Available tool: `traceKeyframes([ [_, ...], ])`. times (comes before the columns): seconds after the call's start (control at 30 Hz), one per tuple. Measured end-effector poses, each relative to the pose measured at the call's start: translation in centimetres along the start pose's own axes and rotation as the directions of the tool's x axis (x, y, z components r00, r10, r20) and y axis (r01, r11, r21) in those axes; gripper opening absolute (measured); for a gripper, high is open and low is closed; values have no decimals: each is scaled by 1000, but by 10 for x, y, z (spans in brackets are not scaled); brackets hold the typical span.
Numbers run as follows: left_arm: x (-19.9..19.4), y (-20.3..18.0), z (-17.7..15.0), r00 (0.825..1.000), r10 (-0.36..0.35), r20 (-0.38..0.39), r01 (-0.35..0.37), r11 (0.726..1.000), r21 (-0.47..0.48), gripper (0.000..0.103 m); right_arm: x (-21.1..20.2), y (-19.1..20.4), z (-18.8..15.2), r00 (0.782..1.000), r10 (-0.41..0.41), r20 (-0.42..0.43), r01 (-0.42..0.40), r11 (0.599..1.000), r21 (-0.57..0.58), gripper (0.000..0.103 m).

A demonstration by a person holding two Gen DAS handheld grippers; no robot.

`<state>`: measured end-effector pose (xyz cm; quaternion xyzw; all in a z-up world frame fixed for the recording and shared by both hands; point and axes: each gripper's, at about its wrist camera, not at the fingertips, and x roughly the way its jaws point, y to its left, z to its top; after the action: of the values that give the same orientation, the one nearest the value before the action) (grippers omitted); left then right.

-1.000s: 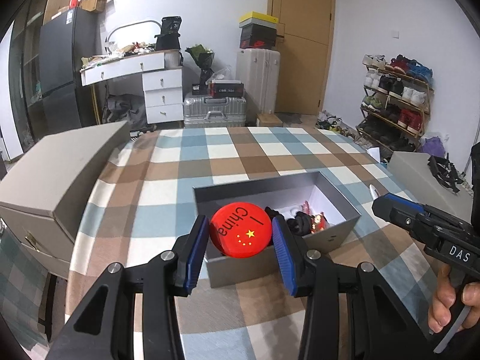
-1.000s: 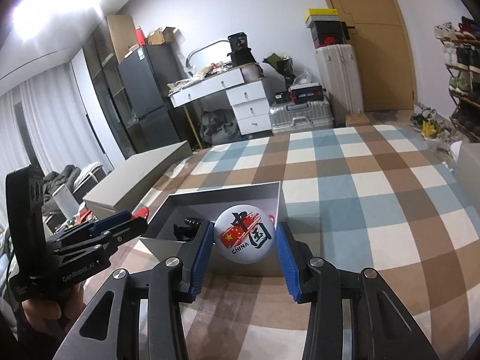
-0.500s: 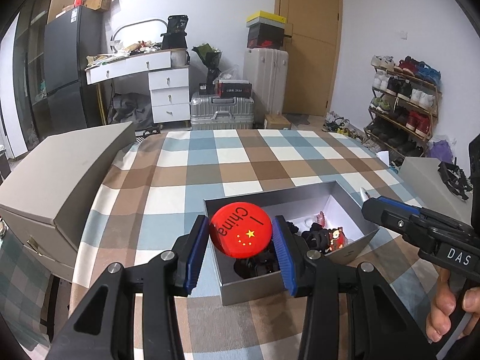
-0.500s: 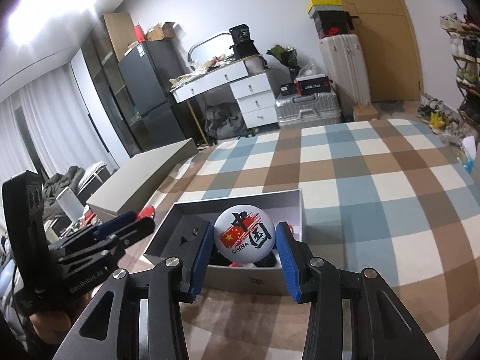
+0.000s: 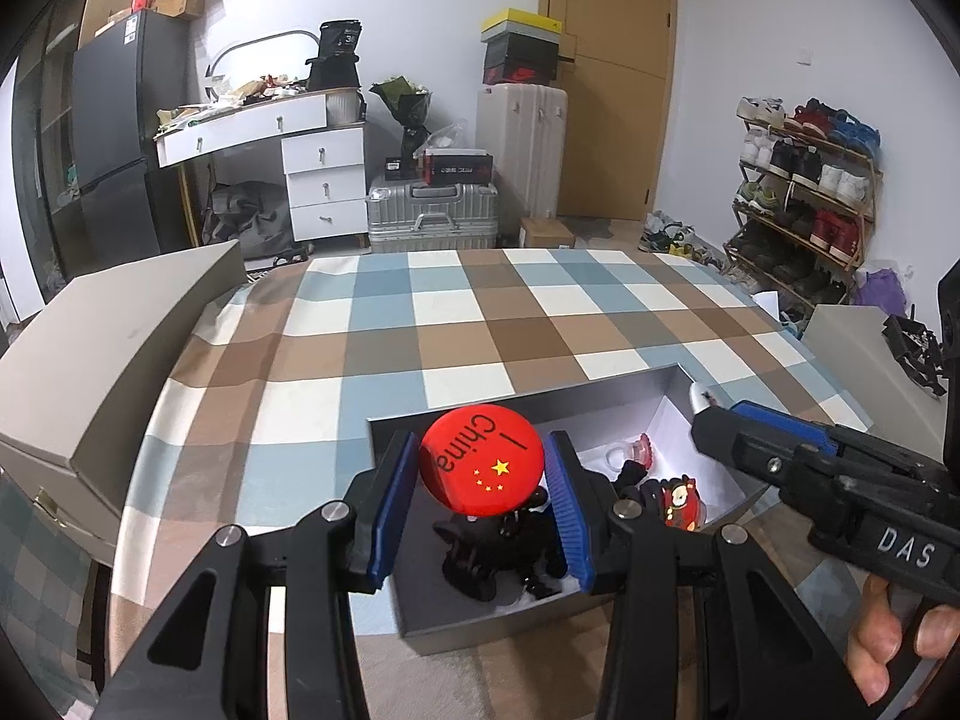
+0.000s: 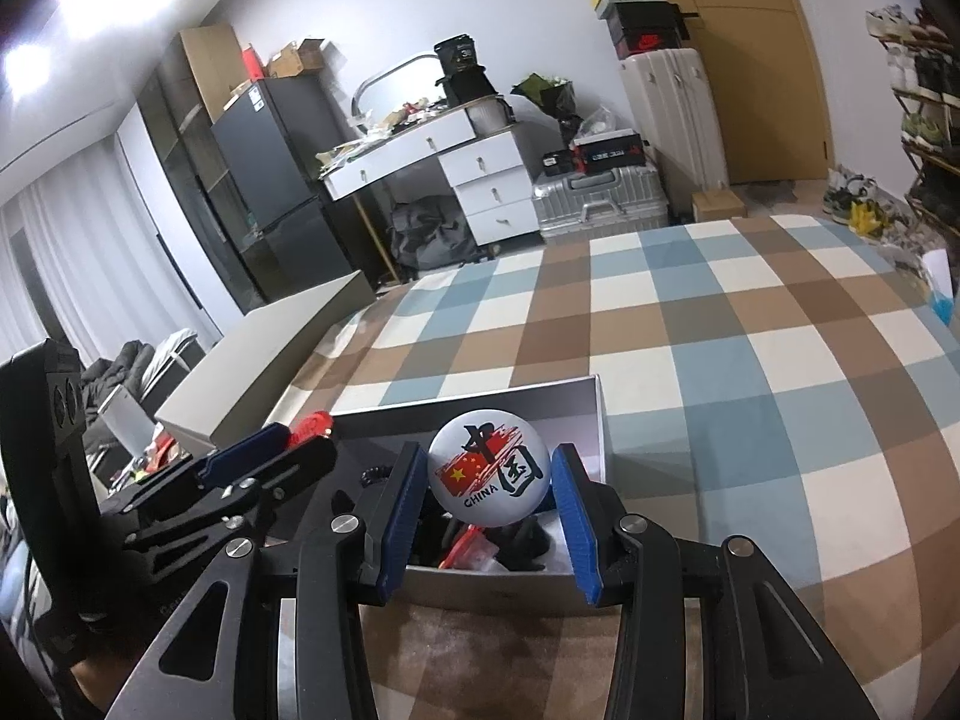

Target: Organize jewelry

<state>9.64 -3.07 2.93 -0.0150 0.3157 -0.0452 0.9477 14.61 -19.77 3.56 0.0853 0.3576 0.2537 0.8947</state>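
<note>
Gripping a round badge in each tool, you have the left gripper clamped on the red badge and the right gripper on the white badge; the grey box lies open directly beneath, toward six o'clock.

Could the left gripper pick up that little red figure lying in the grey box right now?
Probably not: the left gripper is shut on the red badge. The red figure lies uncovered in the open grey box.
</note>
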Motion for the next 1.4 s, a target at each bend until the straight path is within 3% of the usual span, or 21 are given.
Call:
traceKeyframes([
  [0.9, 8, -16, -5, 999, -29, -35, 30, 999, 26, 37, 6, -3, 0, 1000, -16, -25, 16, 1000, -16, 45],
  [1.07, 1, -15, -5, 999, -34, -34, 35, 999, 22, 38, -9, -9, -2, 1000, -11, -15, 11, 1000, -1, 66],
  [1.13, -2, -15, -5, 999, -31, -31, 32, 999, 23, 47, -14, -11, -4, 1000, -18, -11, 18, 1000, 1, 78],
  [1.3, -16, -16, -7, 999, -33, 5, 33, 999, 43, 64, -27, -19, -11, 1000, -20, -15, 20, 1000, 17, 86],
  [1.4, -23, -16, -8, 999, -28, 25, 27, 998, 50, 74, -33, -21, -16, 1000, -22, -15, 22, 1000, 11, 96],
])
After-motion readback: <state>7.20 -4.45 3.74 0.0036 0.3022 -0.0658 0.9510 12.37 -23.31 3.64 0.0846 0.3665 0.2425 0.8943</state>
